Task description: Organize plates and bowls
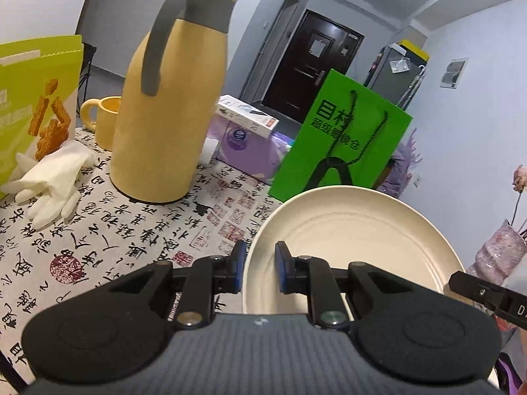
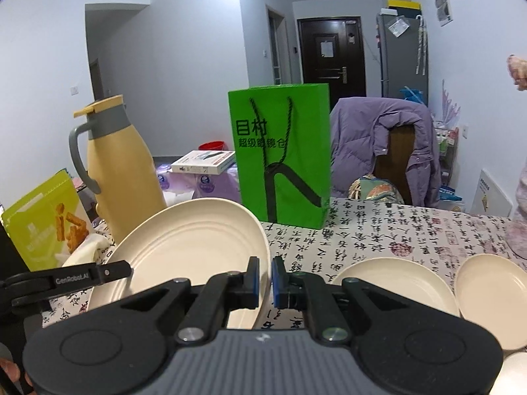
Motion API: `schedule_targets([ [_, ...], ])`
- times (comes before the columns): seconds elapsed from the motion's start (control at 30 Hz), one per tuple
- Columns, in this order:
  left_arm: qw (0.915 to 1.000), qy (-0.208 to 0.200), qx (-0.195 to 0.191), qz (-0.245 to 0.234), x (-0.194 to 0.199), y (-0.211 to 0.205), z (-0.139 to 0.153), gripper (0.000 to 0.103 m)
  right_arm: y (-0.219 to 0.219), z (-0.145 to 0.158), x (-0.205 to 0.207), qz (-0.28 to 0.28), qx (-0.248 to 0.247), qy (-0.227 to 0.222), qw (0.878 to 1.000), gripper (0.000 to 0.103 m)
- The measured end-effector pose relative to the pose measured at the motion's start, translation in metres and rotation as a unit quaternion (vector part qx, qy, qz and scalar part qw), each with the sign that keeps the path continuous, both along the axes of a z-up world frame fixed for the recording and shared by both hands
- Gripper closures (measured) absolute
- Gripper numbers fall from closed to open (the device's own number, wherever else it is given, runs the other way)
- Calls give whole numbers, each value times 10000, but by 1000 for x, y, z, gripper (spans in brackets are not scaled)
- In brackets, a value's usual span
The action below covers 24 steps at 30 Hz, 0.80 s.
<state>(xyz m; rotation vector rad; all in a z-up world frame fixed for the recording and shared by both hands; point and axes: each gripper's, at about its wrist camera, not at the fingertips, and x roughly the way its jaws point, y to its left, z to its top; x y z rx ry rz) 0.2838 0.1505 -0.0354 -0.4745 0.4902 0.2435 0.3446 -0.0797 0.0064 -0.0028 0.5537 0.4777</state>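
Left hand-held gripper [image 1: 260,268] pinches plate [image 1: 355,240] rim, plate tilted; right hand-held gripper [image 2: 265,278] narrow, straddling its opposite rim.

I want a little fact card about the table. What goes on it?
held plate: big cream plate, tilted, right gripper jaws shut on its rim
left gripper: jaws straddle the plate's other edge
other dishes: two cream dishes lying on the tablecloth
behind: yellow thermos jug, green paper bag

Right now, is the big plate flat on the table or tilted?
Tilted. The big plate is held up by both grippers at its rims, far edge raised; two other plates lie flat.
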Motion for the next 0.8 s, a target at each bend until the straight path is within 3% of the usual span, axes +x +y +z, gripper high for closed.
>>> schedule_targets([
  [0.8,9971,-366,521,-415,-65,-63,45,85,-69,18,-77,-450,604,-156,9970,95],
])
